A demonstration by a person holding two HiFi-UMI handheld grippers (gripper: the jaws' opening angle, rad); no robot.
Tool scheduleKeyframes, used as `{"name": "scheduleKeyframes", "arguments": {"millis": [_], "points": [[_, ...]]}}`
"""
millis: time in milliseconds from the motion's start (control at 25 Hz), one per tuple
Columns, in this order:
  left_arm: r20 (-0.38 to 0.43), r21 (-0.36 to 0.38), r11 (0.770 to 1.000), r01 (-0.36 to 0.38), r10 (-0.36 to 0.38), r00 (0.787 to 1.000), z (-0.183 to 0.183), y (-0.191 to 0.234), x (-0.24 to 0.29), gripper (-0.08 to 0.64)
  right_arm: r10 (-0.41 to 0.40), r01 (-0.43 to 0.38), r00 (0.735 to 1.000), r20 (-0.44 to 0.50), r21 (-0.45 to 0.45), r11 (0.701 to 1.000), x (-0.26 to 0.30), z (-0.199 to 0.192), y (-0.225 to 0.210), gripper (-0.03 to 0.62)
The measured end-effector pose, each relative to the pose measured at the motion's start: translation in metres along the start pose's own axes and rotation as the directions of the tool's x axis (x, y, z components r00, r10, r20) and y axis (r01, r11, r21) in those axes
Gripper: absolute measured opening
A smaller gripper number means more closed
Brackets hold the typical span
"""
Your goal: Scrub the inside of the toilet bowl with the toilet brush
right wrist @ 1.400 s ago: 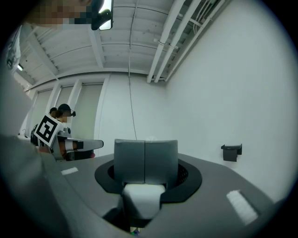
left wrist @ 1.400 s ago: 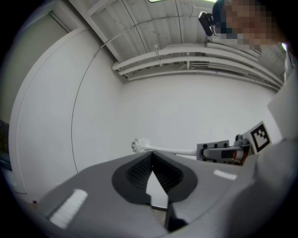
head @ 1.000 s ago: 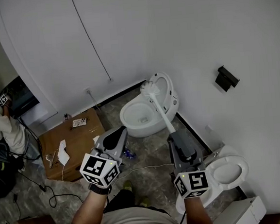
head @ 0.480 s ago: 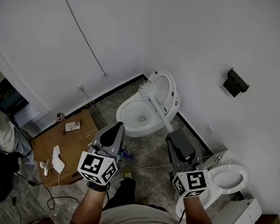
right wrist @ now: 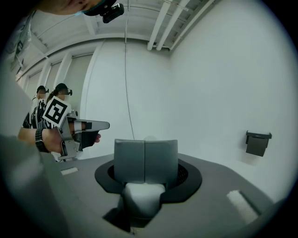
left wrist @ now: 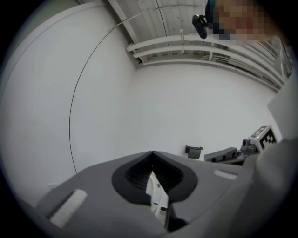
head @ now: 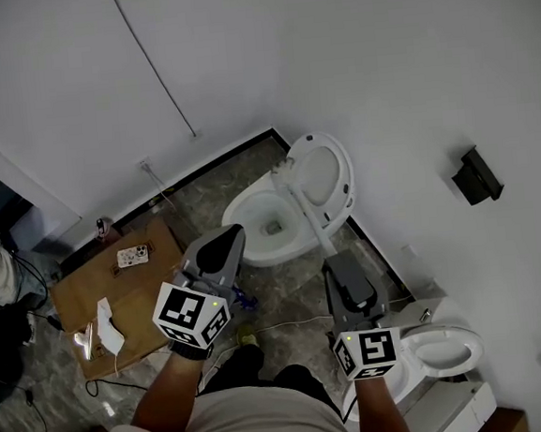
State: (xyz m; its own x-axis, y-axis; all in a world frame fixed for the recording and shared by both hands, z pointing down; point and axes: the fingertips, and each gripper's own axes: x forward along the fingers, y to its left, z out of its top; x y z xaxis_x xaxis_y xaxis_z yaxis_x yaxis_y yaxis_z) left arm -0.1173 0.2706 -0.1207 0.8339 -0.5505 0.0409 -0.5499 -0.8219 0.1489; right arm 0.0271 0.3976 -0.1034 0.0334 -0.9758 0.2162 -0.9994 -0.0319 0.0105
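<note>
Right tongs (head: 337, 263) clamp the toilet brush (head: 306, 212) handle, its head at the open toilet bowl (head: 254, 247) rear rim; left tongs (head: 221, 246) closed, empty.

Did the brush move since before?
No, hardly. The toilet brush head still hangs at the back of the toilet bowl, beside the raised lid, held by the right gripper.

Left gripper (head: 222, 243) fingers together, right gripper (head: 339, 265) clamped tight
</note>
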Motion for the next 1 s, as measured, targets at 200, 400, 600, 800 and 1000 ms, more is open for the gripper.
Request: {"name": "scheduleKeyframes", "arguments": {"millis": [200, 400, 600, 800, 1000], "points": [[-0.012, -0.031, 0.999, 0.012, -0.013, 1.0, -0.015, 0.031, 0.025, 0.006, 0.004, -0.006, 0.996, -0.094, -0.02, 1.0, 0.037, -0.028, 0.005, 0.166], [-0.039, -0.054, 0.999, 0.004, -0.006, 0.999, -0.036, 0.051, 0.047, 0.006, 0.018, -0.023, 0.985, -0.172, -0.028, 0.999, 0.073, -0.056, 0.0, 0.166], [-0.07, -0.07, 0.997, -0.03, 0.025, 0.997, -0.066, 0.073, 0.064, 0.006, 0.07, -0.079, 0.969, -0.237, -0.032, 0.996, 0.116, -0.085, -0.001, 0.166], [-0.126, -0.088, 0.994, -0.064, 0.052, 0.991, -0.101, 0.095, 0.103, 0.006, 0.122, -0.135, 0.946, -0.301, -0.023, 0.991, 0.166, -0.118, -0.021, 0.166], [-0.156, -0.108, 0.99, -0.091, 0.074, 0.985, -0.133, 0.119, 0.149, 0.006, 0.174, -0.206, 0.911, -0.374, -0.045, 0.978, 0.221, -0.15, -0.044, 0.166]]}}
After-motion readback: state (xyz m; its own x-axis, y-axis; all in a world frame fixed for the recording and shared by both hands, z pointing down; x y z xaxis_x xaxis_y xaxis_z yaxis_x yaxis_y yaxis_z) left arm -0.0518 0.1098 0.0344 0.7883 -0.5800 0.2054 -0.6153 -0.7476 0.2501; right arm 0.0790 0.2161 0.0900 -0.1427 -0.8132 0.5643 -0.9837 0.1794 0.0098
